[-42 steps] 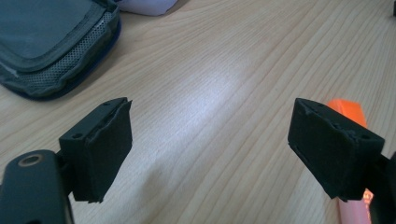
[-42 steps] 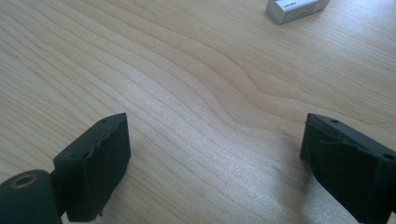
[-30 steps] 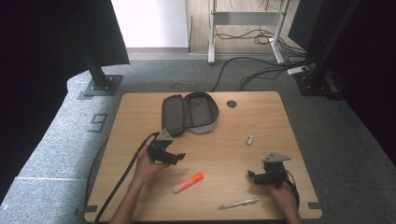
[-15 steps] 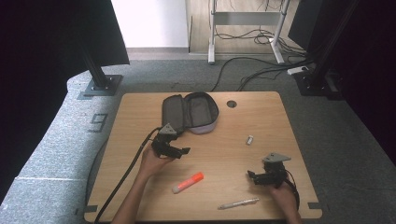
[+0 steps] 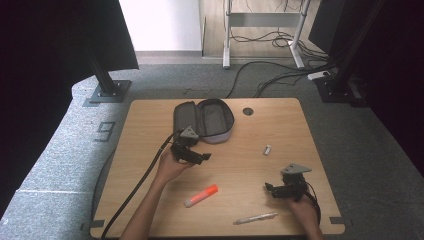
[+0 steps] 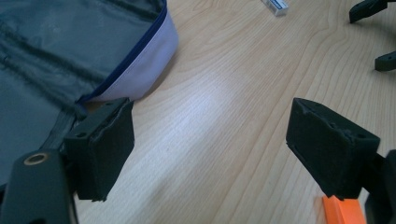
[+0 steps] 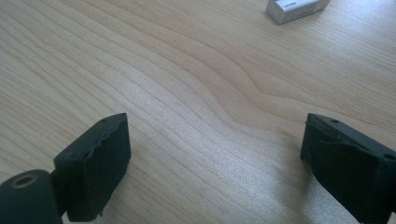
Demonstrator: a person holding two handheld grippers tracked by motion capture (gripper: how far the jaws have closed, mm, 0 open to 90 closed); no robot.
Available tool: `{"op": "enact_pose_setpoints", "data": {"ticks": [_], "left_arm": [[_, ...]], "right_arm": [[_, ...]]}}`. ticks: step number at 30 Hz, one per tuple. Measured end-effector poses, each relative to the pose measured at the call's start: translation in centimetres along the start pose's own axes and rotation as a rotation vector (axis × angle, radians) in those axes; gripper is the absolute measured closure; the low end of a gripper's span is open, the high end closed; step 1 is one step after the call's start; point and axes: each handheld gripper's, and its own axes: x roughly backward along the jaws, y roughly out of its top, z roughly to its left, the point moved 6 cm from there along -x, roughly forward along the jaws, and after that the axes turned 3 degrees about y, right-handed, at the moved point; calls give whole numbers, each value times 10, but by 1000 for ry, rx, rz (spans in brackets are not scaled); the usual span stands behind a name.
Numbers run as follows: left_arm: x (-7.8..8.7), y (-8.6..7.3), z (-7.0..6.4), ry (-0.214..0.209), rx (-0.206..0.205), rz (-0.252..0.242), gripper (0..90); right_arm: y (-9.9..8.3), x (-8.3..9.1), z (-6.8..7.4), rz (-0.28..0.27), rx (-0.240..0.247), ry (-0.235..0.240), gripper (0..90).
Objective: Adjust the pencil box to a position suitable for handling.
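Left hand-held gripper (image 5: pixel 192 154) hangs over the bench (image 5: pixel 150 195) with jaws wide apart and nothing between them. The open pencil case (image 5: pixel 205 119) lies just beyond it, its pale rim close by the left jaw in the left gripper view. The orange marker (image 5: pixel 201 195) lies near, on the person's side. Right hand-held gripper (image 5: pixel 280 190) is likewise wide open and empty, with a small eraser (image 7: pixel 295 8) ahead of it and the pen (image 5: pixel 255 218) just behind.

Judgement: the left appears to be positioning at the case. Recommend seating one jaw either side of the rim before closing, keeping clear of the zip.
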Motion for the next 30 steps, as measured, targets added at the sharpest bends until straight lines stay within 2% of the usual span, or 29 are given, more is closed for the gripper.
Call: {"op": "enact_pose_setpoints", "data": {"ticks": [4,17,24,27,30], "left_arm": [[-5,7,1,-10,-6,5,167],[-25,29,7,9,-42,51,189],[-30,36,8,2,-49,63,193],[-31,40,9,-12,-38,47,200],[-34,42,12,-10,-31,55,206]], "right_arm": [[0,0,0,0,-1,0,81],[0,0,0,0,0,0,81],[0,0,0,0,0,0,81],[0,0,0,0,-1,0,81],[0,0,0,0,0,0,81]]}}
